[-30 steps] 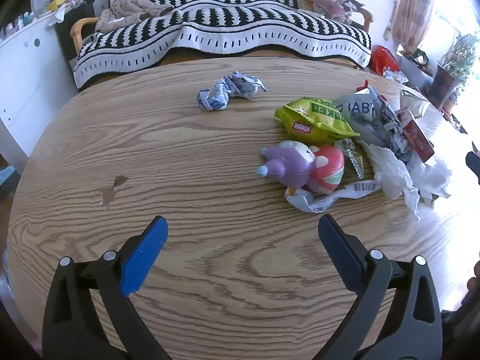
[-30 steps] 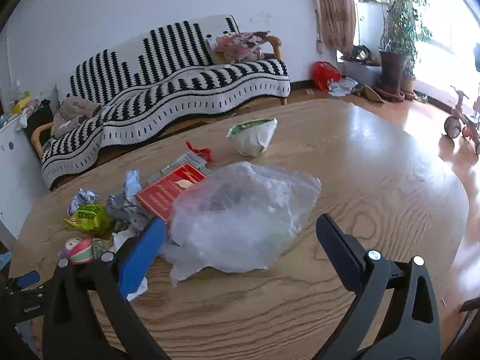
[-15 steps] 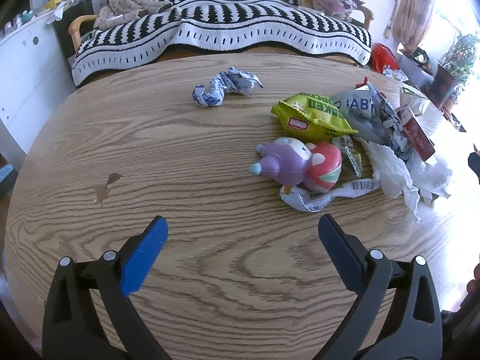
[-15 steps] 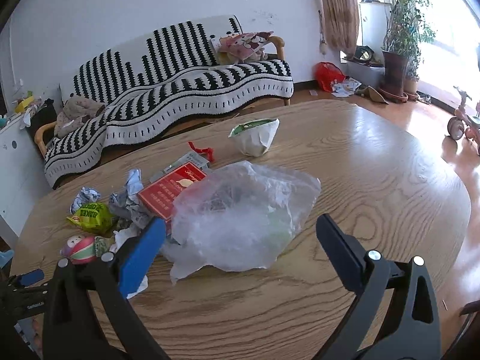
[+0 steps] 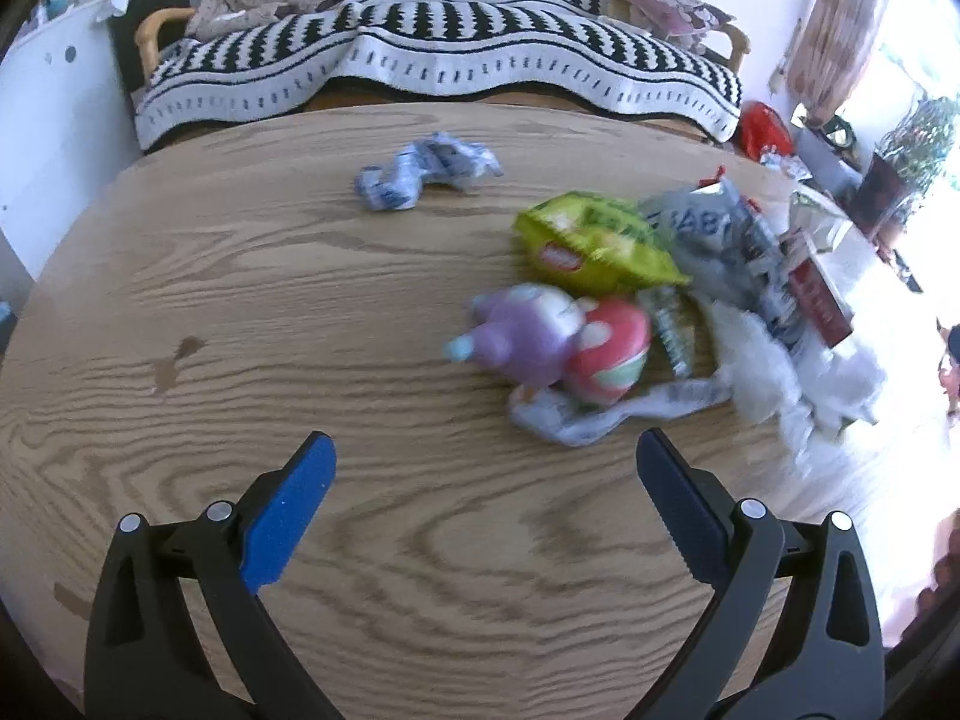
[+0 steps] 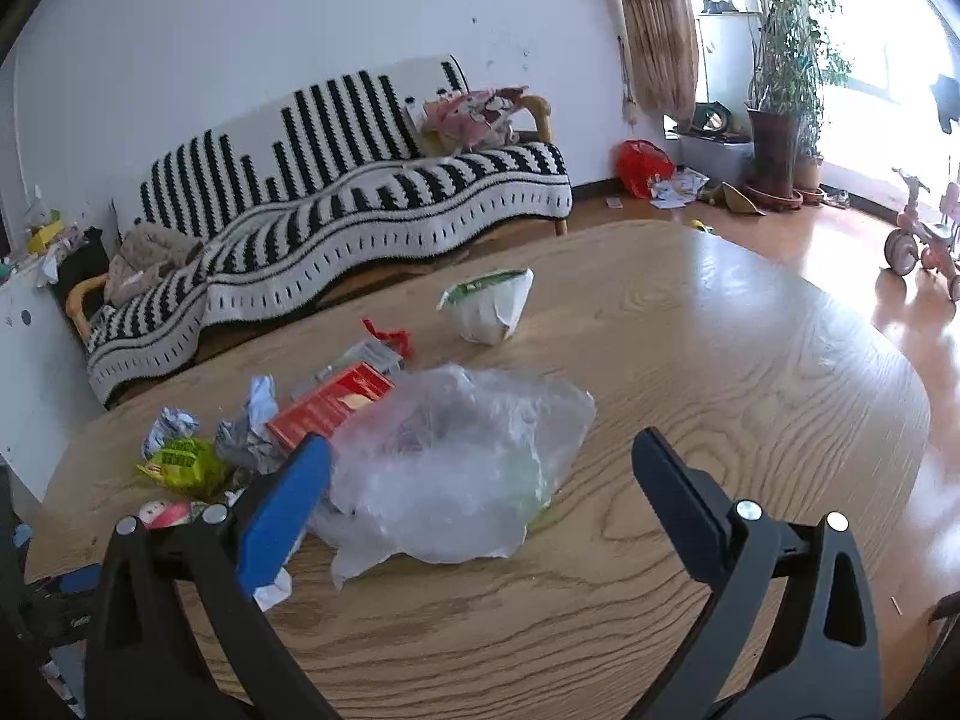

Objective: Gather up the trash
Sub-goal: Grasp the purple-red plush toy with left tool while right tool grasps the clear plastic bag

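Observation:
Trash lies on an oval wooden table (image 5: 252, 324). In the left wrist view, a crumpled blue-white wrapper (image 5: 423, 177) lies apart at the far side; a yellow-green snack bag (image 5: 591, 246), a purple and pink toy (image 5: 552, 339), grey wrappers (image 5: 726, 234), a red box (image 5: 819, 297) and white tissue (image 5: 762, 360) form a pile at the right. My left gripper (image 5: 483, 474) is open and empty, short of the pile. In the right wrist view, a clear plastic bag (image 6: 456, 462) lies just ahead of my open, empty right gripper (image 6: 480, 474). A white paper cup (image 6: 489, 312) lies beyond.
A sofa with a black-and-white striped blanket (image 6: 336, 204) stands behind the table. Potted plants (image 6: 780, 120), a red bag (image 6: 645, 159) and a pink tricycle (image 6: 924, 237) stand on the floor at the right. A white cabinet (image 5: 42, 120) is at the left.
The left gripper has moved forward and to the right, so the trash pile sits lower and closer in its view. The right gripper has risen slightly. Both stay open.

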`<action>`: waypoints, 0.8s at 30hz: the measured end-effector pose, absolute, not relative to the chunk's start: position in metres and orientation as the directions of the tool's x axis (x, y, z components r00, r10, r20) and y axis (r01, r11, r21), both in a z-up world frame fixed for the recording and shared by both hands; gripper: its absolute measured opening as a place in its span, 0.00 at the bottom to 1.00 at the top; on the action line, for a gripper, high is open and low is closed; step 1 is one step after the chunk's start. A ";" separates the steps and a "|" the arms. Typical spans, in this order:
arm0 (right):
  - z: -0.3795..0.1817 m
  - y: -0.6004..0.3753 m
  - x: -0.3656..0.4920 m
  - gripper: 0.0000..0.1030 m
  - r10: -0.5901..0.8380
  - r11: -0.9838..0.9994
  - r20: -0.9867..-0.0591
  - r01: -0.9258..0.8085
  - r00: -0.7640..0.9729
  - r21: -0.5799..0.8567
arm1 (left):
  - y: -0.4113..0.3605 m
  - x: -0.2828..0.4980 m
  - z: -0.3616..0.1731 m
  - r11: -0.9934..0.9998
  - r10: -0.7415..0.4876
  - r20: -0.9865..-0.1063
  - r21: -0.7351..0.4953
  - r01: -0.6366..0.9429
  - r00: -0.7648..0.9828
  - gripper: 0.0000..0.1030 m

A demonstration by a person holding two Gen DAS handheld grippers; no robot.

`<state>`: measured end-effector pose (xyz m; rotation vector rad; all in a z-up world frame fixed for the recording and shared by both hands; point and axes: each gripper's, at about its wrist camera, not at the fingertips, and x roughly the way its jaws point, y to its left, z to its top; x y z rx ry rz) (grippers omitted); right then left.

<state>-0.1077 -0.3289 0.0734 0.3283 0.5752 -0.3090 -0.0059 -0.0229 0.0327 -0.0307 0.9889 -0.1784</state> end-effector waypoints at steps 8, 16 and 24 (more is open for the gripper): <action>0.060 -0.341 -0.113 0.95 -0.138 0.894 -0.606 0.362 0.784 0.265 | -0.056 0.019 0.030 0.984 -0.131 -0.825 -0.042 0.171 0.549 0.95; 0.035 -0.353 -0.092 0.95 -0.062 0.857 -0.681 0.389 0.730 0.338 | -0.051 0.037 0.023 0.982 -0.147 -0.837 -0.061 0.177 0.527 0.95; 0.033 -0.359 -0.095 0.10 0.079 0.827 -0.614 0.292 0.785 0.480 | -0.045 0.035 0.044 0.963 -0.252 -0.793 -0.150 0.223 0.554 0.55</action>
